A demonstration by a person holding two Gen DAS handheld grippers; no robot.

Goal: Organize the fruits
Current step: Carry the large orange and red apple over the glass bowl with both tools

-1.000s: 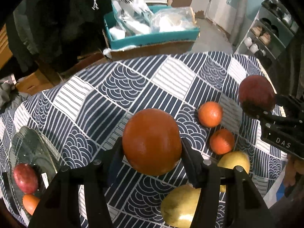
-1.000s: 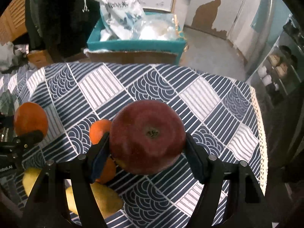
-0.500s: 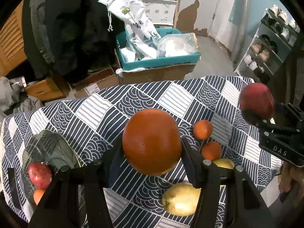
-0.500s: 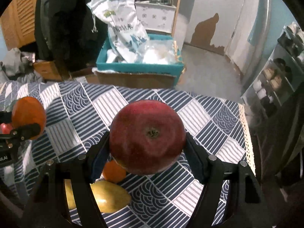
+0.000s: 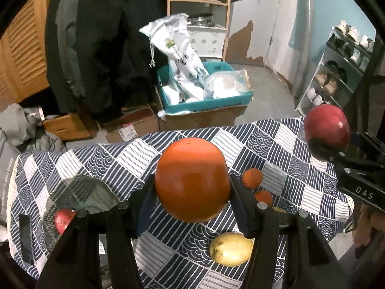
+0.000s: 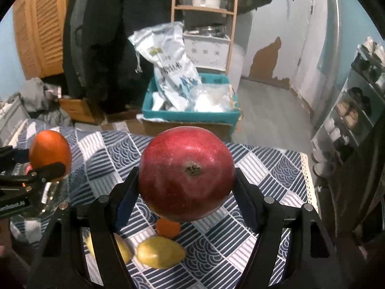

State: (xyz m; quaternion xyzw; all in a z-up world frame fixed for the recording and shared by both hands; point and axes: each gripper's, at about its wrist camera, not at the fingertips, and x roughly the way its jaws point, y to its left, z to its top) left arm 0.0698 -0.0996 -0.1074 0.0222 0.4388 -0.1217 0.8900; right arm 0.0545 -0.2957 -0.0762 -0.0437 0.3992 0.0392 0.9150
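Above a counter (image 5: 284, 144) draped in a blue-and-white patterned cloth, the left claw (image 5: 192, 187) pinches a large orange (image 5: 192, 179) between its two fingers, holding it clear of the surface. The right claw (image 6: 186, 180) grips a red apple (image 6: 186, 172) the same way, stem end facing the camera. Below them on the cloth lie two small oranges (image 5: 252, 178) close together and, nearer the camera, two yellow pears (image 6: 160, 252) side by side. At the counter's left edge a glass plate (image 5: 81, 192) holds another red fruit (image 5: 63, 219). A teal box (image 6: 190, 115) of white bags stands on the floor beyond.
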